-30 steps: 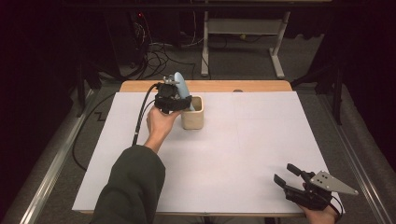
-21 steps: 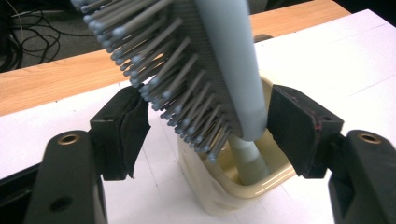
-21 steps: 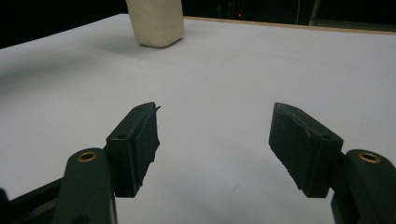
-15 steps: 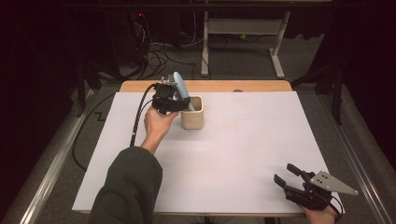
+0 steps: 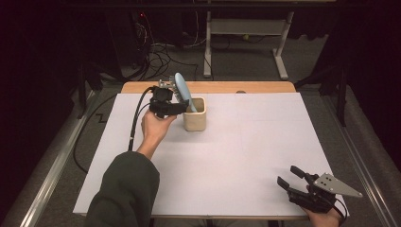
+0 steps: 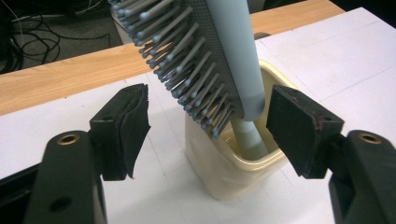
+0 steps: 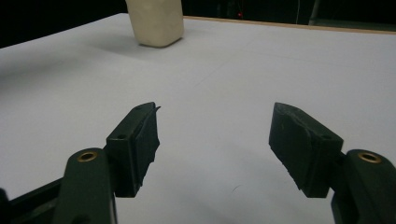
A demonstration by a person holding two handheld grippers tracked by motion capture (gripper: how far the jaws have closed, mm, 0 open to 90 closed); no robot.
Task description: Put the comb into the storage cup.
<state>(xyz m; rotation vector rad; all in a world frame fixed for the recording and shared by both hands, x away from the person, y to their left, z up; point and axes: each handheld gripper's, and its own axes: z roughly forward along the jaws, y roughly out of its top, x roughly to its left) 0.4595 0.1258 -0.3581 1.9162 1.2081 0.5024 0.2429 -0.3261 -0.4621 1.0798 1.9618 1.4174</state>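
A light blue-grey hairbrush stands handle-down in a cream cup at the back left of the white sheet. My left gripper is beside the cup's left rim. In the left gripper view its jaws straddle the brush just above the cup. Neither pad touches the brush; the jaws have just been opening, so my left gripper is open. My right gripper rests at the front right corner, open with nothing between its pads. The cup stands far off in its view.
A white sheet covers the table; a strip of wooden tabletop shows along the far edge. The left gripper's black cable runs off the left side. Behind the table are a dark floor with cables and a white stand.
The left gripper's jaws have widened slightly around the brush, which stays in the cup. The right gripper has not moved.
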